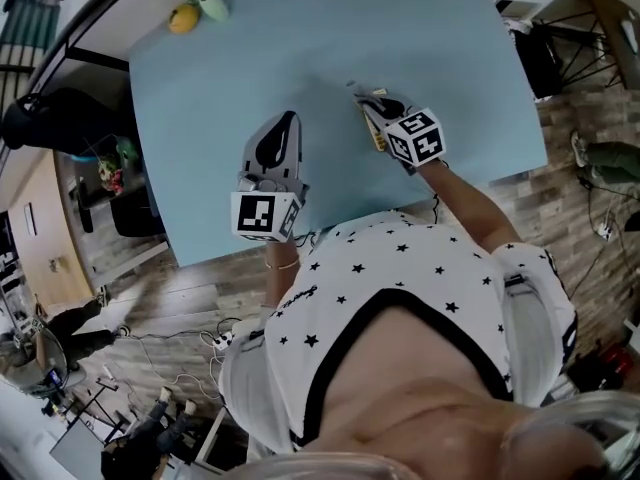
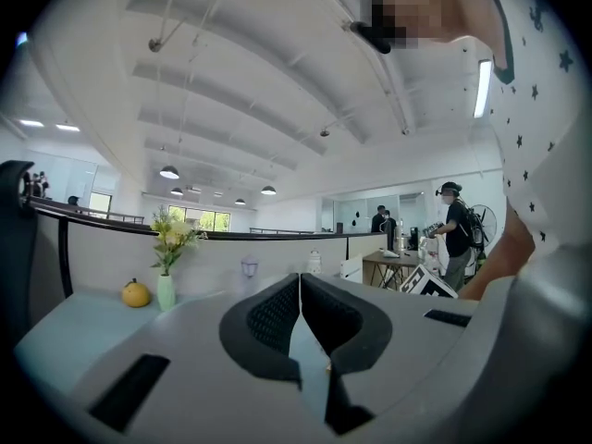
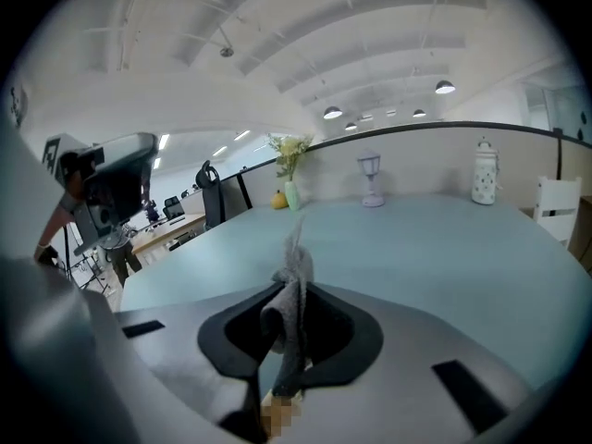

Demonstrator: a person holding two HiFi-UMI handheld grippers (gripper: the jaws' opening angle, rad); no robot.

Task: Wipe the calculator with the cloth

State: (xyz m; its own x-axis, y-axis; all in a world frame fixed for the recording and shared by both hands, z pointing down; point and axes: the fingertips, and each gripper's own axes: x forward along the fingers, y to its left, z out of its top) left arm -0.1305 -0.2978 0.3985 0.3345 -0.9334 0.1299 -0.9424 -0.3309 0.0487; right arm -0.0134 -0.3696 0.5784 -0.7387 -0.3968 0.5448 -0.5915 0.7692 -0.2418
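My left gripper (image 1: 288, 121) hangs over the near part of the pale blue table (image 1: 300, 38), towards its left side. In the left gripper view (image 2: 299, 281) its dark pads meet at the tips with nothing between them, and only the table surface shows through the gap lower down.

My right gripper (image 1: 374, 104) is just beside it, a little further out over the table. Its jaws are clamped on the grey cloth (image 3: 295, 268). The cloth is pinched into an upright fold, and a thin point sticks up past the tips. In the head view that point is a small grey wisp (image 1: 353, 87) ahead of the gripper.

I cannot pick out the calculator for certain. A narrow yellowish strip (image 1: 375, 131) lies along the underside of the right gripper, but I cannot tell what it is.

At the far edge of the table stand a vase of flowers (image 3: 290, 191), with a yellow fruit (image 2: 135, 293) just beside it. A small lamp (image 3: 371, 179) and a white lantern (image 3: 483, 183) stand further along that edge. Beyond the table, people (image 2: 454, 231) stand at a desk.
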